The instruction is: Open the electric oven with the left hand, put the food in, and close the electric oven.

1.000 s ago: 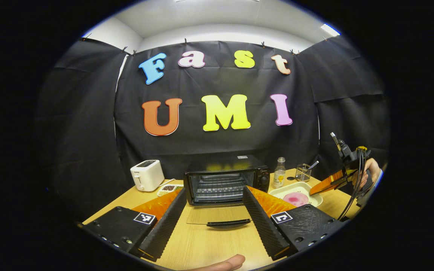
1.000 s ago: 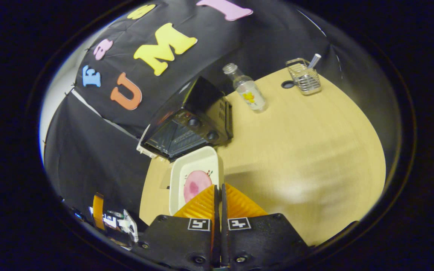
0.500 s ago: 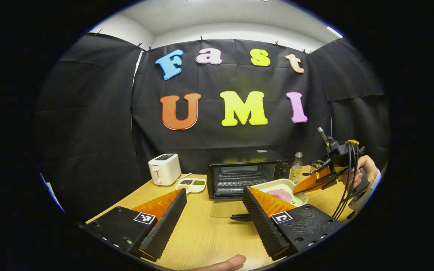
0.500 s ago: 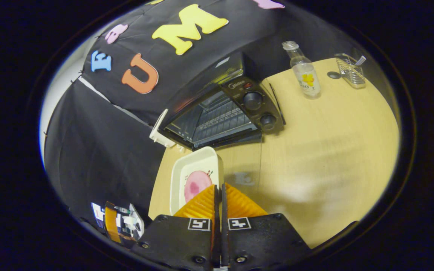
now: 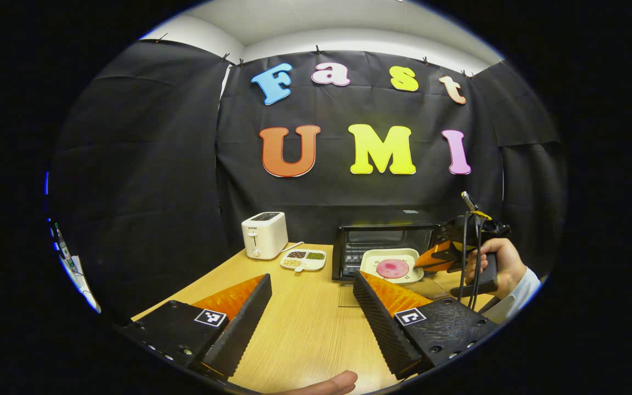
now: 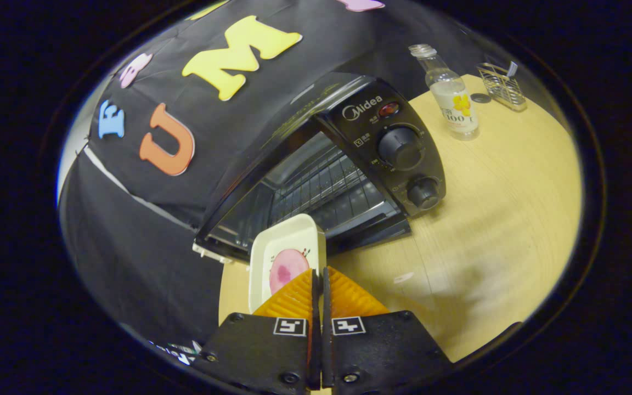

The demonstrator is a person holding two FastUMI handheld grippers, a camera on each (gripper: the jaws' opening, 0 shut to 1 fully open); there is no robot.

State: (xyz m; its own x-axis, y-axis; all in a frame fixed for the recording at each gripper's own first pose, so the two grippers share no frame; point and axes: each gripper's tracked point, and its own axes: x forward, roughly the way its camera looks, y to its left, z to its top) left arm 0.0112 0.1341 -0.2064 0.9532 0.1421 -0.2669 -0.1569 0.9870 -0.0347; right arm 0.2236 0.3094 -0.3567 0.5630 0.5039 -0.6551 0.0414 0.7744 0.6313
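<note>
Oven (image 6: 349, 164) stands open on the table (image 6: 486, 219), rack bare; door glass lies flat in front of the mouth.

Your right claw (image 6: 319, 285) is closed down to a thin slit on the near rim of the white tray (image 6: 286, 247), both fingers pressing it. The tray, with its pink food (image 6: 286, 269), hangs in the air just before the oven mouth, over the lowered door. In the left gripper view the same tray (image 5: 390, 262) sits in front of the opening, held from the right by your right claw (image 5: 431, 257).

Your left claw (image 5: 311, 299) is wide open, holding nothing, low over the table and well apart from the oven.

Risks, as judged:
- Grip is on one edge only, so the far end may sag and clip the door or the rack's front bar.
- A tilt may slide the food off.
- The tray enters at a slant to the opening; its corner could catch the left frame.

Orientation: the tray's long axis runs away from your right claw, far short end pointing into the oven.
</note>
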